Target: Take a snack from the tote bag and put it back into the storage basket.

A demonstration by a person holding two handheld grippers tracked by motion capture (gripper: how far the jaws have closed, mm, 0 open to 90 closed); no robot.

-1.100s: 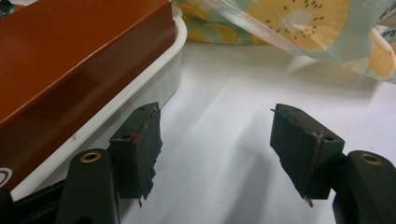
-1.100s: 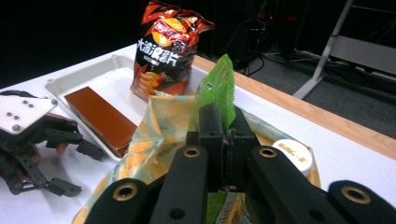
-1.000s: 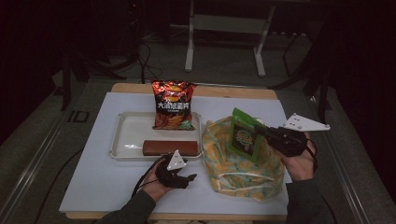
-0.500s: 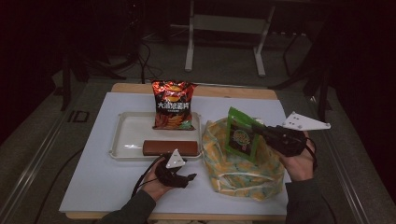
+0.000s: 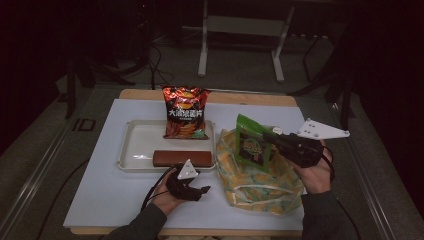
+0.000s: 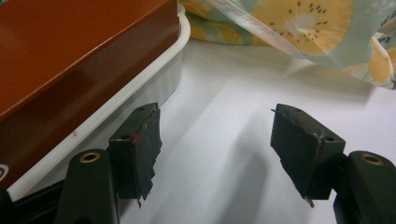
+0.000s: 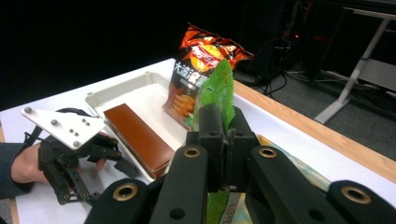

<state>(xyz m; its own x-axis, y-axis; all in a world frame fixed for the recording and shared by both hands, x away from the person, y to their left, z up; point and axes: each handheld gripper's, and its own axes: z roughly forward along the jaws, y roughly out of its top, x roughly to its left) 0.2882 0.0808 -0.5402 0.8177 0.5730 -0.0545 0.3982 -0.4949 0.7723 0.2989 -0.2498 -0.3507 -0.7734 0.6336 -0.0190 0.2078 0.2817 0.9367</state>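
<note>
My right gripper [image 5: 274,139] is shut on a green snack packet [image 5: 250,145] and holds it upright above a fruit-patterned bag [image 5: 260,177] at the table's right. In the right gripper view the jaws [image 7: 223,135] pinch the green packet [image 7: 215,88] by its lower edge. My left gripper [image 5: 192,189] rests on the white table in front of a white tray [image 5: 137,145], open with nothing between its fingers [image 6: 137,149]. On the tray lie a brown bar [image 5: 181,158] and a red chip bag [image 5: 185,112].
The tray's rim [image 6: 144,84] and the brown bar [image 6: 70,51] lie close to the left of the left jaws, and the patterned bag [image 6: 308,28] lies just beyond them. A wooden edge [image 5: 240,97] runs along the table's far side. Metal stands rise on the dark floor behind.
The right gripper has carried the green packet slightly to the left over the patterned bag. The left gripper has stayed where it was.
</note>
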